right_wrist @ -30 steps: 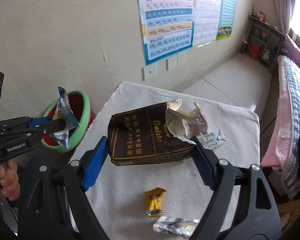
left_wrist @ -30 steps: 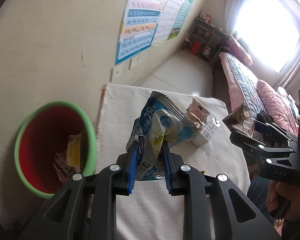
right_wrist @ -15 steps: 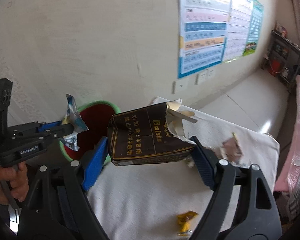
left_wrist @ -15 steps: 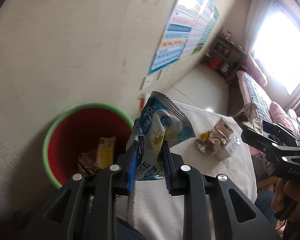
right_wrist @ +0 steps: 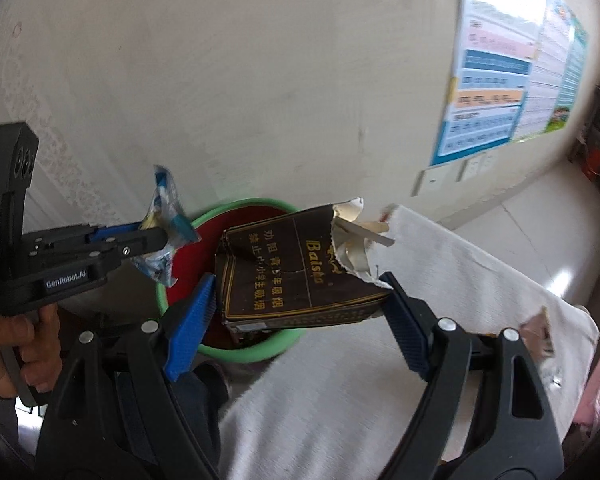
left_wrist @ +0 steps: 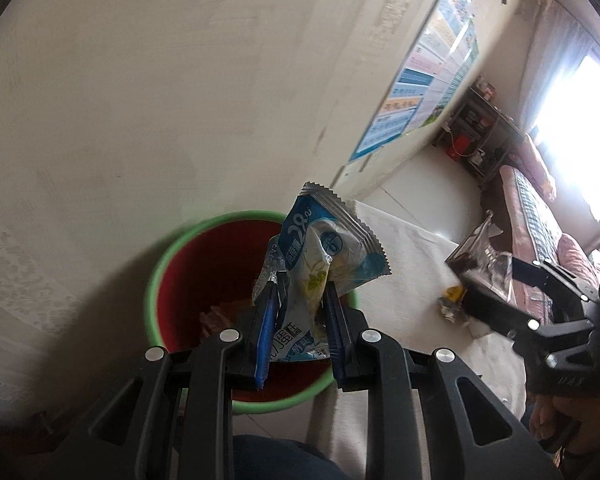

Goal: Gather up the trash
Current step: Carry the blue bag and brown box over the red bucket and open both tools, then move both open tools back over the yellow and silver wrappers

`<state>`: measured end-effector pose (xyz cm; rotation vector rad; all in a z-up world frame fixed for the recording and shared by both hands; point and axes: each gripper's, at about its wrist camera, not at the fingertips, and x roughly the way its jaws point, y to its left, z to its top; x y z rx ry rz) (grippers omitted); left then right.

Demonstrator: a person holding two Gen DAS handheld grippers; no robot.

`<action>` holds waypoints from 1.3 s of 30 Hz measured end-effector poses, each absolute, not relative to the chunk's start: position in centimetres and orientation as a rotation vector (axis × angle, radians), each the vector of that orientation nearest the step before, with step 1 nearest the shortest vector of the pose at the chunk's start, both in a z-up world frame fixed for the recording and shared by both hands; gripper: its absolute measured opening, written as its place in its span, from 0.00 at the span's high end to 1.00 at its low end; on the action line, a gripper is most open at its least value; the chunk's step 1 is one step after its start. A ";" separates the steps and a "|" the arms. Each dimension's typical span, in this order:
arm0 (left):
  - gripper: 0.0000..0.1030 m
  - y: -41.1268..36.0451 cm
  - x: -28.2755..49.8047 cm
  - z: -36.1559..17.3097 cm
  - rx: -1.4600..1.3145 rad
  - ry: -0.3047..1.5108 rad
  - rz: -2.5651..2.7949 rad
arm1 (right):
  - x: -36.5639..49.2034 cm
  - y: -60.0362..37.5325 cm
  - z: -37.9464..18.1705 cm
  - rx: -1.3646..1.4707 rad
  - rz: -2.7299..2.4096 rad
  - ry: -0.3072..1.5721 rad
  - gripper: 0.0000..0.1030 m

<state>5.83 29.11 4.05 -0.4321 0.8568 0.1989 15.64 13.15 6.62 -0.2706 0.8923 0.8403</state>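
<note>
The left gripper (left_wrist: 299,312) pinches a blue-and-white snack wrapper (left_wrist: 324,256) between its blue pads; the wrapper stands up out of the fingers, its serrated silver edge at the top. In the left wrist view the wrapper hangs in front of the mouth of a round bin (left_wrist: 168,264) with a green rim and red inside, and some pale scraps of trash (left_wrist: 216,316) lie at the bottom of it. In the right wrist view the same gripper (right_wrist: 156,240) reaches in from the left with the wrapper (right_wrist: 164,216) held over the bin's near-left rim (right_wrist: 204,216), a hand (right_wrist: 8,344) wrapped round its handle.

The right gripper (right_wrist: 300,300) is spread wide and clamps a torn dark-brown cigarette pack (right_wrist: 296,276) with gold lettering, one pad at each end. The pack's ripped top shows a pale lining. From this camera the pack sits in front of the bin's opening, covering much of it. In the left wrist view the right gripper (left_wrist: 496,276) and its pack (left_wrist: 480,264) hang above the tabletop (left_wrist: 412,280), to the right of the bin.

The tabletop, covered in a white cloth (right_wrist: 460,280), lies just beside the bin. Small wrappers (left_wrist: 452,300) rest on it, and another crumpled piece (right_wrist: 536,332) lies near its far edge. Behind the bin is a cream wall with a chart poster (right_wrist: 496,80).
</note>
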 end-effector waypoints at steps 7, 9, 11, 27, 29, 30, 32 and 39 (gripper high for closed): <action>0.79 31.7 5.6 2.9 -0.464 0.862 0.219 | 14.9 17.9 4.4 -0.330 0.919 0.918 0.23; 0.79 32.0 5.7 2.6 -0.470 0.864 0.225 | 14.7 18.9 3.7 -0.345 0.933 0.932 0.22; 0.79 32.5 5.8 2.3 -0.480 0.866 0.229 | 14.6 19.6 2.7 -0.364 0.941 0.951 0.22; 0.22 34.0 6.6 0.9 -0.530 0.844 0.249 | 15.2 20.7 -0.5 -0.387 0.925 1.024 0.11; 0.21 34.0 6.2 1.0 -0.535 0.841 0.247 | 15.1 20.6 -0.3 -0.383 0.930 1.016 0.11; 0.21 34.0 6.1 1.0 -0.535 0.841 0.247 | 15.1 20.5 -0.2 -0.386 0.929 1.012 0.11; 0.20 33.7 5.9 1.3 -0.531 0.839 0.244 | 15.0 20.2 0.3 -0.382 0.927 1.005 0.11; 0.15 32.1 5.3 2.9 -0.515 0.820 0.245 | 14.8 17.2 2.1 -0.351 0.883 0.985 0.10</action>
